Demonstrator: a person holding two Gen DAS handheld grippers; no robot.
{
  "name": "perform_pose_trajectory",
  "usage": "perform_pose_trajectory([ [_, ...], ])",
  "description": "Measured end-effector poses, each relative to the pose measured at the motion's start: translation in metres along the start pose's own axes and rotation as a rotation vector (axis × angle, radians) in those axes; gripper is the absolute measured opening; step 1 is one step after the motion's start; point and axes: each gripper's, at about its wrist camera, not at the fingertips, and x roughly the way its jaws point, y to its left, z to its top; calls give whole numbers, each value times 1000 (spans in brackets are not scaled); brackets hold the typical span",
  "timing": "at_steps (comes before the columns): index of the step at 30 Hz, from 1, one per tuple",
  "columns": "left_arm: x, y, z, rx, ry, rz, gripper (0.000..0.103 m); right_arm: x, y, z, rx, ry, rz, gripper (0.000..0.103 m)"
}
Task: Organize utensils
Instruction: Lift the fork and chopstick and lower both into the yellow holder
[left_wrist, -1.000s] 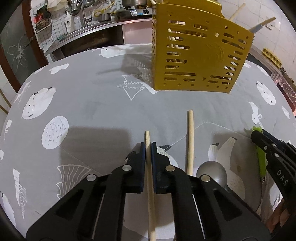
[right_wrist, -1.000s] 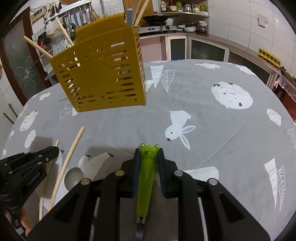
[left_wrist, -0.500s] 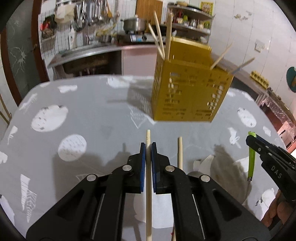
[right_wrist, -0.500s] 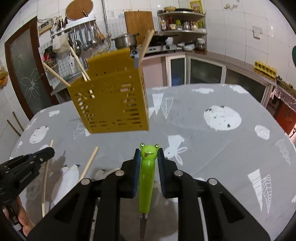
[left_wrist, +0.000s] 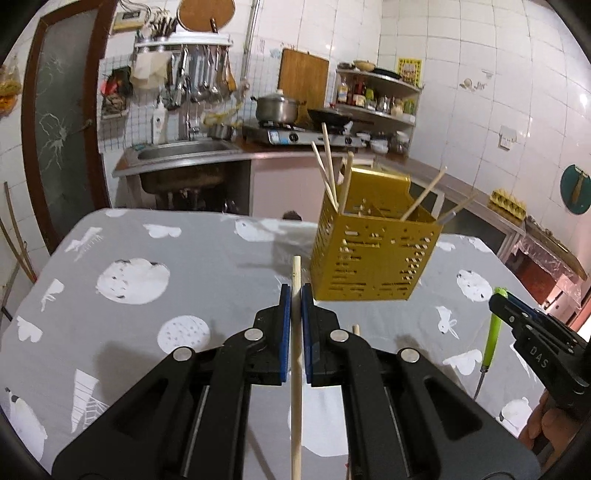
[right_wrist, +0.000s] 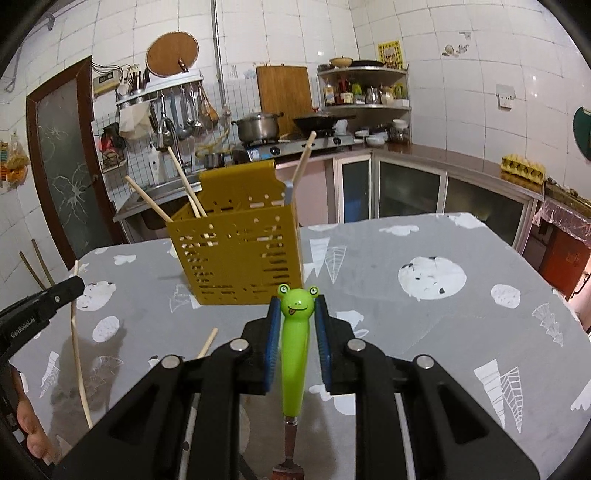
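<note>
Your left tool (left_wrist: 295, 293) is pinching a single wooden chopstick (left_wrist: 296, 373) between its blue pads, the stick running straight down the middle of the left wrist view and poking just past the tips. Your right tool (right_wrist: 297, 306) is clamped on the green frog-handled utensil (right_wrist: 295, 354), frog face up at the tips, metal end hanging toward the bottom of the frame. The yellow perforated holder (right_wrist: 240, 264) stands ahead of both tools, center frame, well inside the edges of the grey patterned surface (right_wrist: 424, 314). There's open cloth all around it, especially to the right. Count at least four chopsticks already leaning out of the holder, plus one grey handle. One loose chopstick (right_wrist: 207, 343) lies on the surface, lower left of the right wrist view, partly hidden behind your tool.
</note>
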Motion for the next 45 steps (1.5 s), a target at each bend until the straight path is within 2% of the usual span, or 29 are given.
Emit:
perform_pose_trajectory([
  [14,-22,2,4,37,-102,47,4,-26,5,9,-23,-102,-13,19],
  [22,-36,1,21,36,-167,32,4,-30,7,24,-19,-145,-4,19],
  [38,-36,-6,46,40,-229,8,4,-18,6,46,-34,-164,10,19],
  [45,-42,-17,65,47,-261,-34,4,-20,8,64,-42,-186,23,19],
])
